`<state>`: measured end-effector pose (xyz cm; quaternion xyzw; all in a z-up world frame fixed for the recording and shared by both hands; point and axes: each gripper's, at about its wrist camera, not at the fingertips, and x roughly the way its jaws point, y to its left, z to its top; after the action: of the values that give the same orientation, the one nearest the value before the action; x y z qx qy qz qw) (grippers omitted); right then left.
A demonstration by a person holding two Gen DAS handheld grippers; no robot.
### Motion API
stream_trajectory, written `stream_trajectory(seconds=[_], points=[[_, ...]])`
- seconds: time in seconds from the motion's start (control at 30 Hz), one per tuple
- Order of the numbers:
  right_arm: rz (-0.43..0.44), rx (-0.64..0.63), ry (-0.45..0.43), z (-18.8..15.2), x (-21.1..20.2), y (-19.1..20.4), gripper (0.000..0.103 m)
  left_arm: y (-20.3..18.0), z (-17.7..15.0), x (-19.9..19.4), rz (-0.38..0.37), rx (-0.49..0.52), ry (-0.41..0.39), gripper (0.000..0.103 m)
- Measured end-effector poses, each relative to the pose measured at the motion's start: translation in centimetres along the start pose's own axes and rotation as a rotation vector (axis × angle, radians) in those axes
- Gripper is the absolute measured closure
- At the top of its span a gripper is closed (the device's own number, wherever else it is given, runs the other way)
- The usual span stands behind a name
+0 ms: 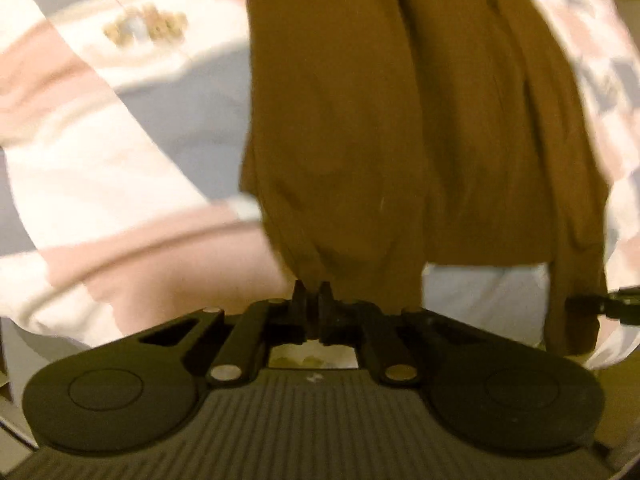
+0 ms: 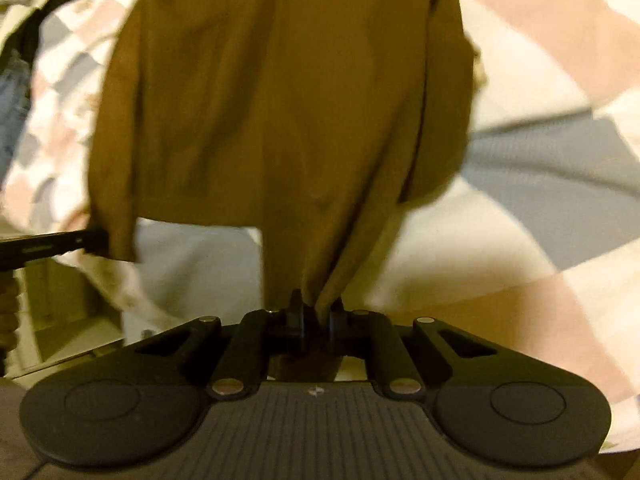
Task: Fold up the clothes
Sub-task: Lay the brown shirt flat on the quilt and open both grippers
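Note:
A brown garment (image 1: 400, 120) hangs in the air between both grippers, over a checked bedspread (image 1: 100, 160). My left gripper (image 1: 314, 292) is shut on a bunched edge of the cloth, which fans out away from the fingertips. In the right wrist view the same brown garment (image 2: 280, 100) fills the middle, and my right gripper (image 2: 318, 304) is shut on another bunched edge of it. The right gripper's tip (image 1: 600, 304) shows at the right edge of the left view, pinching the garment. The left gripper's tip (image 2: 56, 246) shows at the left of the right view.
The checked bedspread (image 2: 540, 160) in pink, grey and white spreads under everything. A small printed motif (image 1: 144, 26) marks one white square. Blue denim (image 2: 12, 108) lies at the far left edge. A pale floor or furniture edge (image 2: 72, 320) shows at lower left.

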<state>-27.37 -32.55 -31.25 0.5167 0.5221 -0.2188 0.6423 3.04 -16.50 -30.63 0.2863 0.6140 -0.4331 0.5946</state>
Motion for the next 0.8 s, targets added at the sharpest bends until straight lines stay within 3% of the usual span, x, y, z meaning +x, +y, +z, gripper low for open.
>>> stream_trajectory(seconds=[0.1, 0.23, 0.3, 0.33, 0.37, 0.4, 0.43, 0.53, 0.63, 0.73, 0.8], points=[[0.149, 0.045, -0.120, 2.5, -6.7, -1.5, 0.093, 3.4, 3.8, -6.5, 0.021, -0.043, -0.192, 0.101], [0.261, 0.264, -0.566, 6.1, -19.7, -8.0, 0.094, 11.3, 10.7, -16.6, 0.194, -0.186, -0.495, 0.100], [0.203, 0.436, -0.829, 6.4, -25.3, -12.0, 0.089, 16.5, 13.3, -21.8, 0.320, -0.352, -0.650, 0.099], [0.155, 0.538, -0.922, 6.1, -27.3, -14.0, 0.074, 18.4, 13.9, -23.3, 0.387, -0.403, -0.684, 0.098], [0.106, 0.614, -0.963, 5.9, -28.6, -15.5, 0.046, 19.9, 14.3, -24.1, 0.453, -0.432, -0.696, 0.095], [0.060, 0.672, -0.979, 5.6, -29.5, -16.7, 0.032, 21.1, 14.6, -24.6, 0.524, -0.449, -0.688, 0.090], [0.016, 0.695, -0.973, 5.1, -29.4, -17.3, 0.028, 21.9, 14.5, -24.5, 0.580, -0.447, -0.657, 0.087], [-0.087, 0.700, -0.903, 3.1, -26.8, -17.9, 0.026, 21.8, 11.7, -20.4, 0.593, -0.424, -0.544, 0.070], [-0.081, 0.678, -0.710, 1.2, -19.3, -17.2, 0.026, 19.6, 8.2, -13.2, 0.452, -0.415, -0.366, 0.067], [-0.061, 0.578, -0.629, 1.1, -15.4, -15.5, 0.030, 14.4, 4.8, -6.4, 0.261, -0.334, -0.208, 0.073], [-0.049, 0.505, -0.587, 1.2, -13.2, -14.3, 0.033, 9.5, 3.1, -3.0, 0.148, -0.238, -0.156, 0.072]])
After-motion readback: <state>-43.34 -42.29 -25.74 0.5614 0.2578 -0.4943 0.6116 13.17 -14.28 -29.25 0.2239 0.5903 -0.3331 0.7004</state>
